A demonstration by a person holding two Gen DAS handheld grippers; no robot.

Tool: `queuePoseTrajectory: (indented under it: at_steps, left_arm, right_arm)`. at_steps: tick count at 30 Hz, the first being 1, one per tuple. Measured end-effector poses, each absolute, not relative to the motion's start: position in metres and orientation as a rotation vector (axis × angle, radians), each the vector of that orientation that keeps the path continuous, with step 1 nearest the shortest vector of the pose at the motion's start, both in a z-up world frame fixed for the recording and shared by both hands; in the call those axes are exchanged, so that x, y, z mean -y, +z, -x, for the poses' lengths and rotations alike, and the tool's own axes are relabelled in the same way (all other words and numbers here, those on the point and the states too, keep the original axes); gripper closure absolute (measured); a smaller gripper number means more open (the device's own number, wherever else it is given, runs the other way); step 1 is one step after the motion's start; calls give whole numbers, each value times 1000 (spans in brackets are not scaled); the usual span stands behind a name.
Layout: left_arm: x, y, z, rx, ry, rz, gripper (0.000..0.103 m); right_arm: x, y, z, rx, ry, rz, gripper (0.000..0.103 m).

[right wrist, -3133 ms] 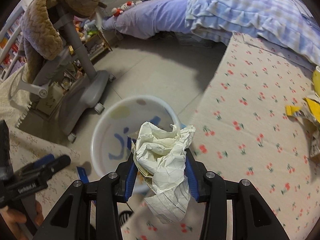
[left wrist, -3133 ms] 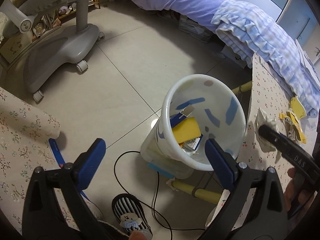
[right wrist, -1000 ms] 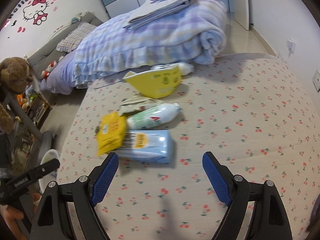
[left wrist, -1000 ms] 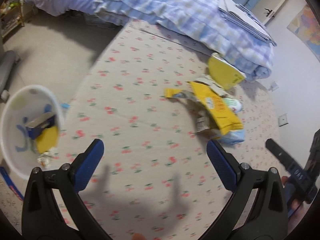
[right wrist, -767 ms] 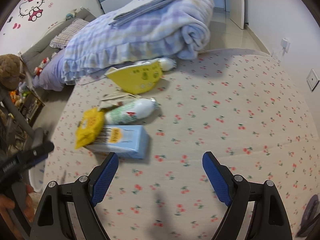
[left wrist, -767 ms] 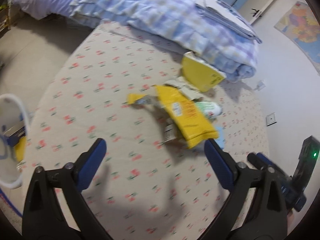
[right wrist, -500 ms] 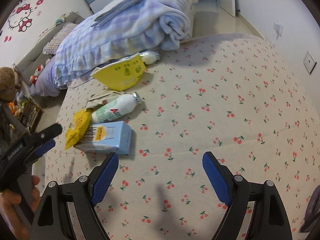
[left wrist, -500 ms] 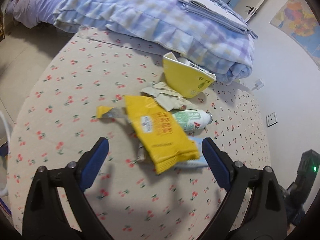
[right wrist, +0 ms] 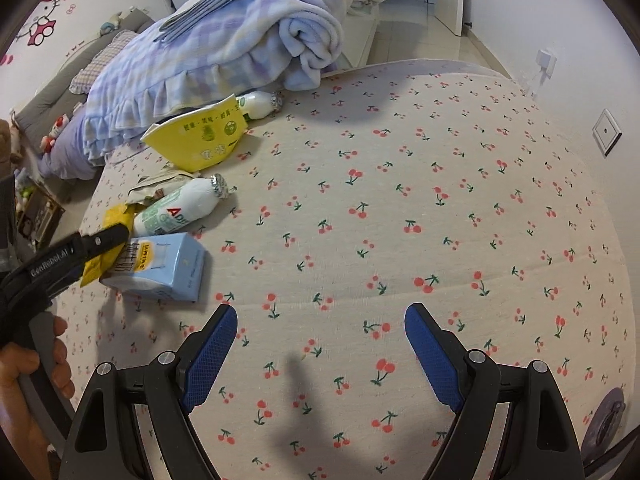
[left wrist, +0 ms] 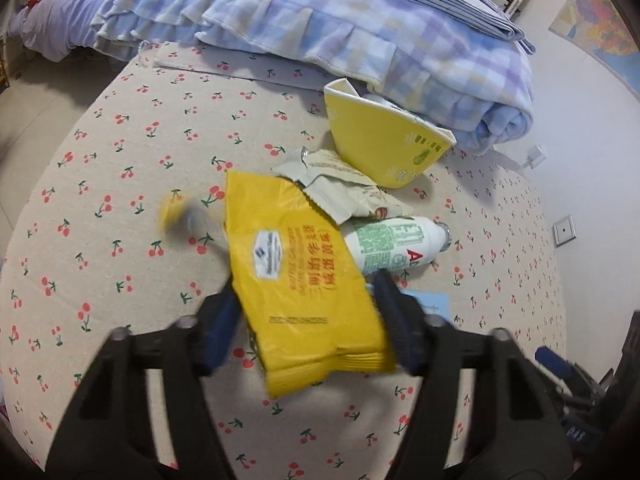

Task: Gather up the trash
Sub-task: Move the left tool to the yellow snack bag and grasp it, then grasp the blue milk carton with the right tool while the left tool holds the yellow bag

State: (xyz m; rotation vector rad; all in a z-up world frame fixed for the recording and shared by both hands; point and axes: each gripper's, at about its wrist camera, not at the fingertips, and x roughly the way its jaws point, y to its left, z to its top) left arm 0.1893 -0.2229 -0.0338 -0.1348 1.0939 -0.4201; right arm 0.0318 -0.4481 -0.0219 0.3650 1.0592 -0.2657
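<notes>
A cream cloth printed with small red cherries covers the surface (right wrist: 400,184), and a cluster of trash lies near its far-left edge. The left tool (left wrist: 308,322), black with blue pads, is clamped on a flat yellow plastic snack packet (left wrist: 304,280), its two fingers pressed against the packet's long sides near the lower end; the packet carries a white label patch and lines of red Chinese characters, too blurred to read. From the right wrist view, the black arm of that tool bears the white word "GenRobot.AI". Just beside the packet lies a white plastic drink bottle (left wrist: 390,244) on its side with a green-and-white label, a red letter "A" and a foil cap. A light blue rectangular carton (right wrist: 160,270) lies under the packet's lower end, printed with a yellow label and Chinese text. Behind them is a crumpled beige wrapper (left wrist: 340,188), then a tipped yellow paper bowl (left wrist: 380,146) with green print. A second small white bottle (right wrist: 258,105) sits behind the bowl against a rolled blue-and-lilac checked blanket (right wrist: 248,36). The right tool (right wrist: 320,350) hovers above bare cloth, fingers wide apart and holding nothing. A Hello Kitty sticker (right wrist: 42,30) decorates the wall.
</notes>
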Motion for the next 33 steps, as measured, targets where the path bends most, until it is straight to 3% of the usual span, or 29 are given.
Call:
queuePoseTrajectory:
  at_steps: [4,18,33]
  left_arm:
    - [215,-24,-183,-1061,-442,107,48]
    - [122,-5,-166,-1049,-383,184,48]
    - [92,-10,-154,-1071,-356,170,48]
  right_arm:
    - [444,-19,-40,-1051,-246,-367,16]
    - [382,-20,-108,-1039,-54,-357,16]
    - [343,-34,-150,-1043,116,-270,16]
